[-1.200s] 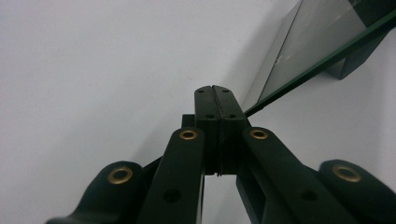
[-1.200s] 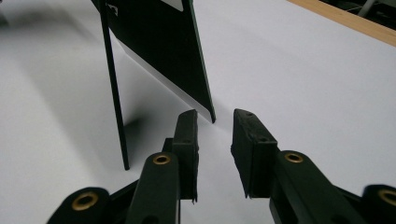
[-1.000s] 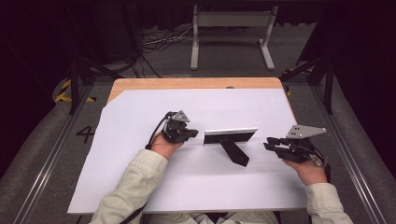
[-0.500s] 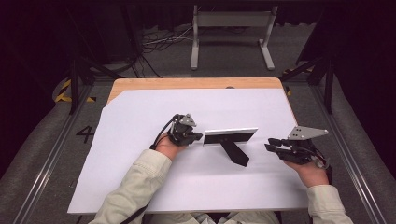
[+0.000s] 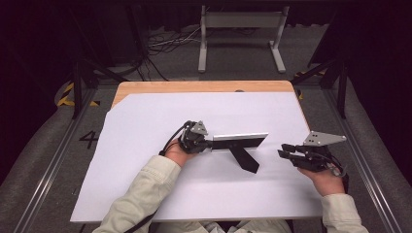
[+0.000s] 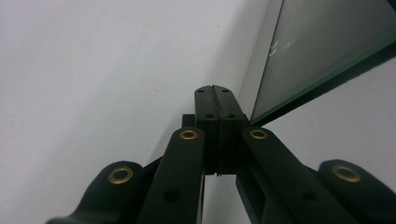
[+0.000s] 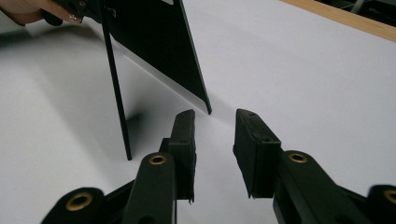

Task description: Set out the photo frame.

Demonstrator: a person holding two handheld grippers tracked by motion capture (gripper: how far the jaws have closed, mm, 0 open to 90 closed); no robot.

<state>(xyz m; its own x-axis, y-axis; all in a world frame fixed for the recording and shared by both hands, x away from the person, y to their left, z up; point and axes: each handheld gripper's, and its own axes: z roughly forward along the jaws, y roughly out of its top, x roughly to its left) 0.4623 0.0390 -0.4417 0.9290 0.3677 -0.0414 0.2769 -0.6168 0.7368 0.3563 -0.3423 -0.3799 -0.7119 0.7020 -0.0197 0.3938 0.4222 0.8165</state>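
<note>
**Picture frame stands mid-table**

The picture frame (image 5: 239,141) stands on its black back leg (image 5: 244,158) in the middle of the white sheet (image 5: 145,184). The left gripper (image 5: 197,141), jaws pressed together, touches its left end. The right gripper (image 5: 286,152), at the right, has 2 jaws apart, holding nothing.

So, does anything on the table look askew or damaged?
Nothing stands out. The picture frame stands upright on its back leg on the white sheet, and the left tool is at its end. The right tool is open, apart from it. No damage shows.
</note>
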